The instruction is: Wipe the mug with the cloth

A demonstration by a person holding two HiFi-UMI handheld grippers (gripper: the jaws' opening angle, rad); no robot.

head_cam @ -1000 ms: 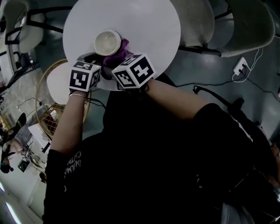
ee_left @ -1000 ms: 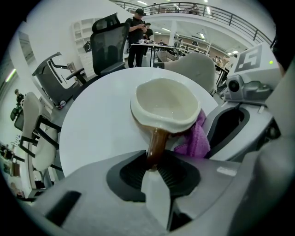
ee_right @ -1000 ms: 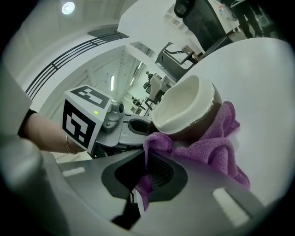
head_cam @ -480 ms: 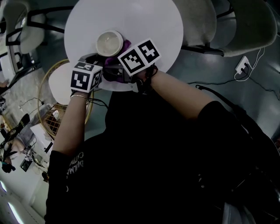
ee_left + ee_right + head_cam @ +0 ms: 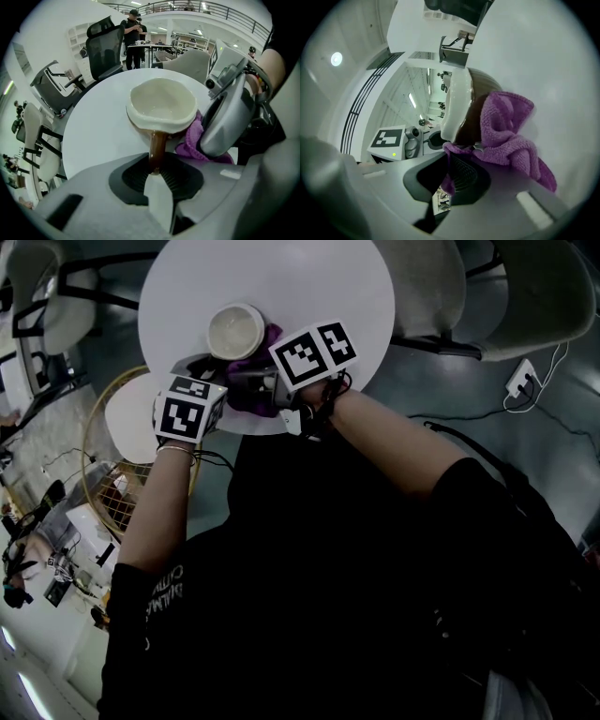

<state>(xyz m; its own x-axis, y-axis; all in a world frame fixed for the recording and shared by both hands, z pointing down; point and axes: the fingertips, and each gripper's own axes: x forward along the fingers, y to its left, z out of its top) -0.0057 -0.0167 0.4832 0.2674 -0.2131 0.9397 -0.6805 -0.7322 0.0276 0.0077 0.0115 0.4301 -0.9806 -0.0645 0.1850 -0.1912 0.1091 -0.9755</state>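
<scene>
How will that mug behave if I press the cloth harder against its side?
Probably rigid and breakable: the mug looks like glazed ceramic. Held only by its thin handle in the left tongs, it may twist under a sideways push. The bunched cloth should cushion contact.

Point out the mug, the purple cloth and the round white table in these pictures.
mug [image 5: 161, 101]: left gripper view, on its pale inside.
cloth [image 5: 506, 124]: right gripper view, on a purple fold.
table [image 5: 291, 287]: head view, on its bare white top.
</scene>
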